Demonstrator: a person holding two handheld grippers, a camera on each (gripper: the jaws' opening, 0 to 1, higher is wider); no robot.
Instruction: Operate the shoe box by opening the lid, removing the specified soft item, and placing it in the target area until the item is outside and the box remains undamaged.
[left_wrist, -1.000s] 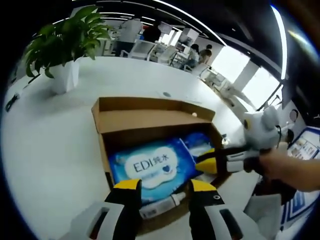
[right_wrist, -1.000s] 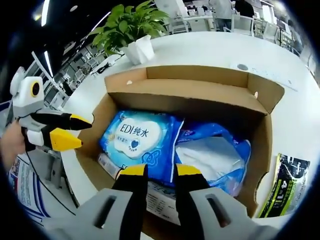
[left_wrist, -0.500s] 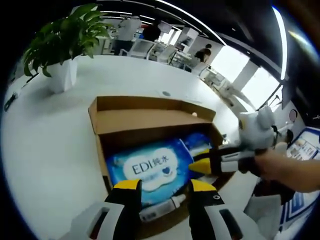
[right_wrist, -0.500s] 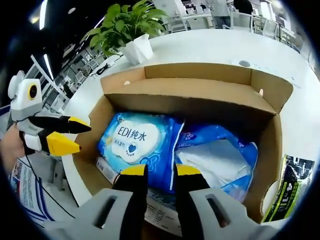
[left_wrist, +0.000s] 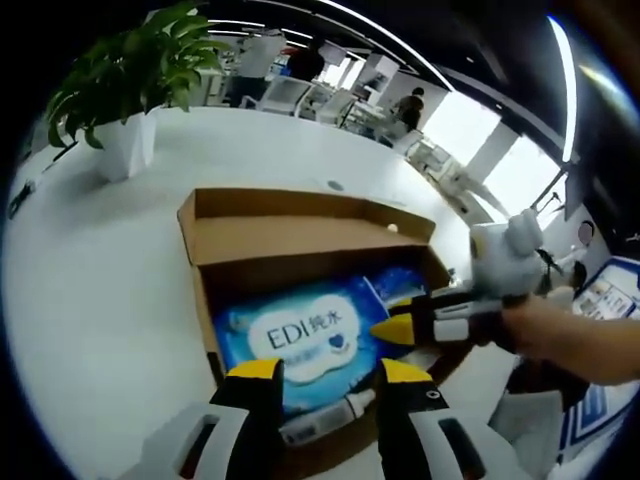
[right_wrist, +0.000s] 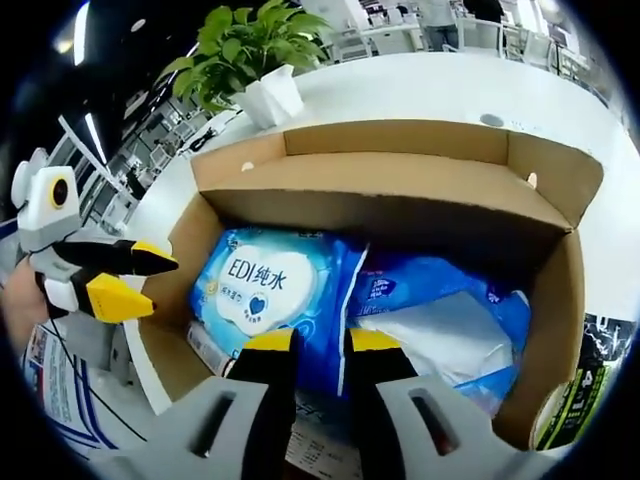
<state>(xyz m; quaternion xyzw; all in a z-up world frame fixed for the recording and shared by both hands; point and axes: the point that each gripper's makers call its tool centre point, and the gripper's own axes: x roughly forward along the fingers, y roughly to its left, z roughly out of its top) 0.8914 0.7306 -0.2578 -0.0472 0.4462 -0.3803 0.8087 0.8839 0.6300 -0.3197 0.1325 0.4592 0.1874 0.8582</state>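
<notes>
The shoe box (right_wrist: 300, 190) sits open on the white table (left_wrist: 90, 270), a blue wipes pack (right_wrist: 270, 290) lying inside it. The right hand-held gripper (right_wrist: 310, 345) hovers just above the pack, jaws slightly parted and empty. The left hand-held gripper (left_wrist: 330, 372) hangs over the box's near edge, spread, gripping nothing.

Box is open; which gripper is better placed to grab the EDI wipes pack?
Likely the right gripper: its open jaws sit over the blue EDI wipes pack inside the shoe box. The left gripper hangs outside the box's wall.
</notes>
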